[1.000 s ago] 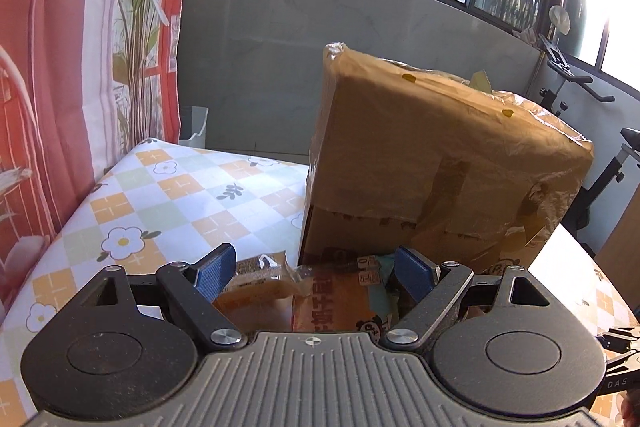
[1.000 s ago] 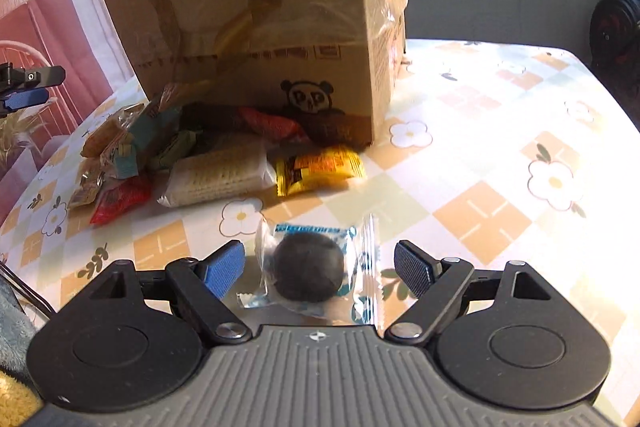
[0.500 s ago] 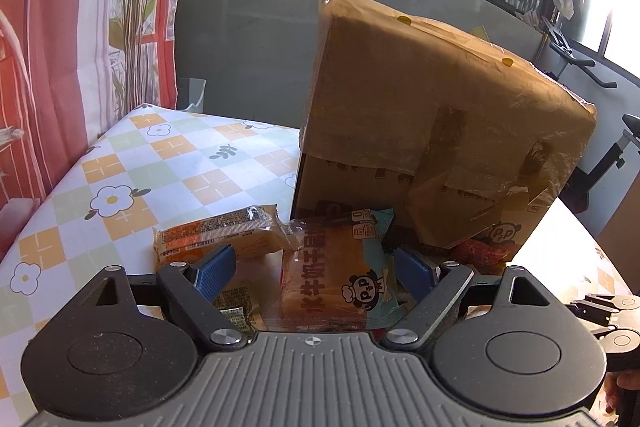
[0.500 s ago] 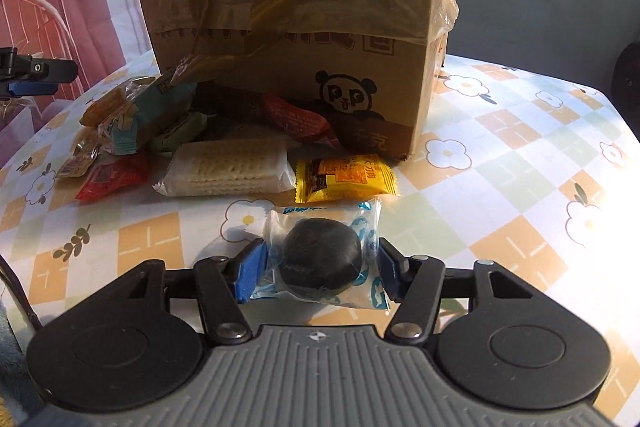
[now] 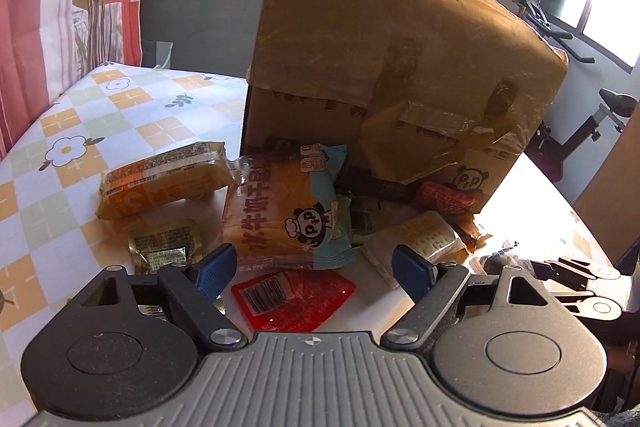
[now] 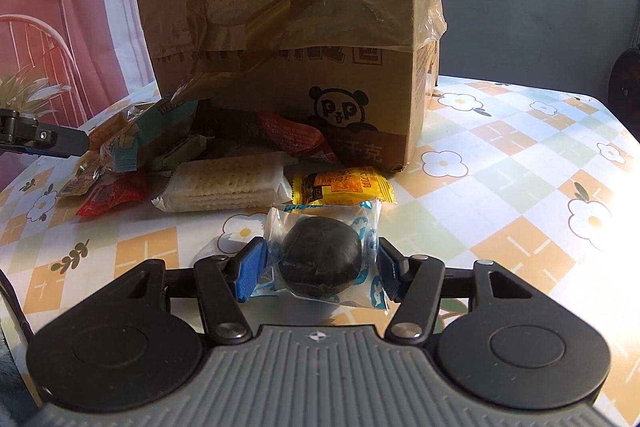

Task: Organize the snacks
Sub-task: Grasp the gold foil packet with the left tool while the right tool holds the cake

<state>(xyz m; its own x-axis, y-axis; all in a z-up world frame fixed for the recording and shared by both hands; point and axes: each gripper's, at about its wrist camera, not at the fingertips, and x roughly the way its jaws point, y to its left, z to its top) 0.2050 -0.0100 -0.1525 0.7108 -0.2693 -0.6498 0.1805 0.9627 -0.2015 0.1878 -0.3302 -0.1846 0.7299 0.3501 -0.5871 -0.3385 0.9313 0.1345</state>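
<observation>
The desk [image 6: 500,163], covered in a checked cloth with white flowers, carries a big taped cardboard box [image 5: 392,59] with a panda printed low on its front. Snack packets lie spilled along the foot of the box. Largest among them is the bread loaf bag [image 5: 288,211] with a panda chef on it, leaning against the box front; just left of it sits an orange cake packet [image 5: 164,179], and to its right a pack of pale crackers [image 6: 230,187] lies flat. A red pouch [image 5: 294,297] with a barcode lies on the cloth in front of the bread bag, directly under the left claw [image 5: 312,265], whose jaws stand wide apart with nothing gripped between them. A small yellow packet [image 6: 344,185] rests beside the crackers, close to the box corner. Nearest the right-hand camera, the right claw [image 6: 320,265] has just been closing and is now clamped on a clear wrapper holding a dark round snack [image 6: 320,259], its blue pads pressing the wrapper on both sides, just in front of the yellow packet.
</observation>
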